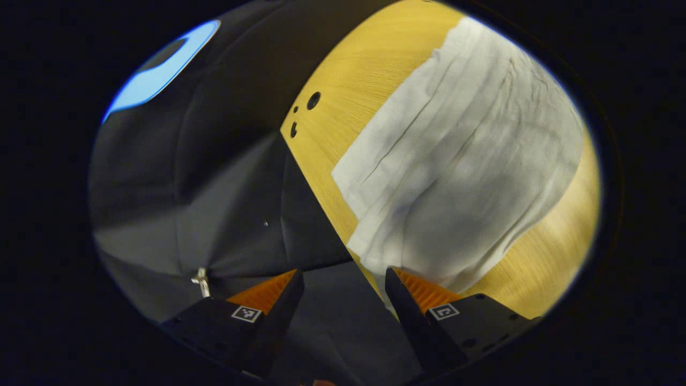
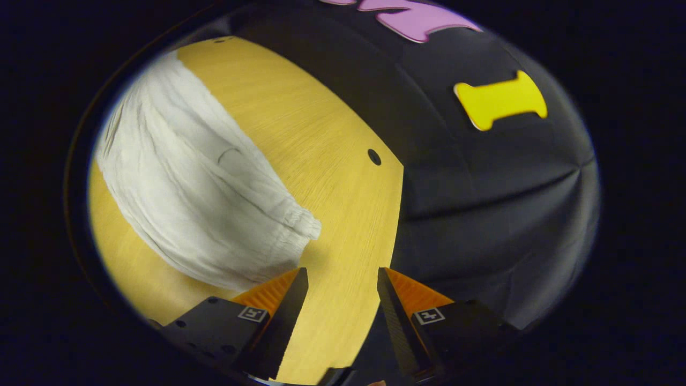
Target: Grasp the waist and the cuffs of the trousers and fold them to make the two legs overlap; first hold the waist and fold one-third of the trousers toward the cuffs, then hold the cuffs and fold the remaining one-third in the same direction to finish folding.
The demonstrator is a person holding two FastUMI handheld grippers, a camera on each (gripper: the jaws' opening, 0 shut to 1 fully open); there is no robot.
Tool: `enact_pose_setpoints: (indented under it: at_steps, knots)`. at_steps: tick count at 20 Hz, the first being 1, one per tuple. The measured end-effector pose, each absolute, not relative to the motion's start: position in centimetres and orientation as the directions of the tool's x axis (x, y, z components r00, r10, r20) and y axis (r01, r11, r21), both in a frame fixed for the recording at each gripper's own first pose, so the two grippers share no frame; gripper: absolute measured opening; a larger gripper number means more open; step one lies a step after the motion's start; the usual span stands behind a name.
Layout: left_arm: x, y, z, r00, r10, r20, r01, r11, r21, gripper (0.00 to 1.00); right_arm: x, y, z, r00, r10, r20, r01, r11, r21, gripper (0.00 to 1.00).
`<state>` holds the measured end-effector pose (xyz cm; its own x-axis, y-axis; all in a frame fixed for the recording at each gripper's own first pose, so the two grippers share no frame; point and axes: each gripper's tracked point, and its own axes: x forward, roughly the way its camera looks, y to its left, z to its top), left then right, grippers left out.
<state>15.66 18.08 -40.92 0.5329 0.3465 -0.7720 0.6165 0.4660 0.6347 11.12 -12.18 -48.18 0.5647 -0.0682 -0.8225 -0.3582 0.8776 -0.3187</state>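
1. Hovering with fingers spread and empty, the left tool [image 1: 344, 279] sits at the cuff end of the white trousers [image 1: 455, 161] on the counter [image 1: 343, 80].
2. Right tool [image 2: 343, 279], likewise released, waits beside the elastic waist [image 2: 300, 225].
3. Risk: pinching one fabric layer would misalign the legs.

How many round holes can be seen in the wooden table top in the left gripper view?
3, all near the table's edge beside the black cloth, left of the white trousers: one larger hole uppermost, a small one just below-left, another lower. The trousers may hide others.
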Motion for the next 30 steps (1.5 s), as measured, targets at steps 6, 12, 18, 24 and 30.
enact_pose_setpoints:
  at_steps: [6, 12, 18, 24, 30]
  knots:
    - [11.5, 14.4, -40.7, 0.538, 0.175, -0.824, 0.337, 0.852, 0.401, 0.97, 7.3, -8.4, -45.7, 0.606, -0.007, -0.795, -0.001, 1.000, -0.009, 0.83]
    - [10.0, 8.0, -39.8, 0.572, -0.087, -0.816, -0.018, 0.993, -0.118, 0.98, 5.7, -3.6, -46.3, 0.619, 0.079, -0.781, 0.276, 0.910, 0.311, 0.83]
    - [8.9, 7.8, -39.7, 0.583, -0.137, -0.801, -0.309, 0.874, -0.374, 0.96, 5.9, -3.3, -47.7, 0.597, 0.084, -0.798, 0.485, 0.754, 0.442, 0.84]
    - [7.8, 8.1, -40.9, 0.576, -0.168, -0.800, -0.431, 0.769, -0.472, 0.95, 6.2, -3.4, -50.2, 0.568, 0.076, -0.819, 0.576, 0.674, 0.462, 0.83]
    - [7.7, 7.8, -41.5, 0.556, -0.178, -0.812, -0.452, 0.755, -0.475, 0.91, 7.4, -3.7, -52.4, 0.537, 0.040, -0.842, 0.638, 0.634, 0.437, 0.81]
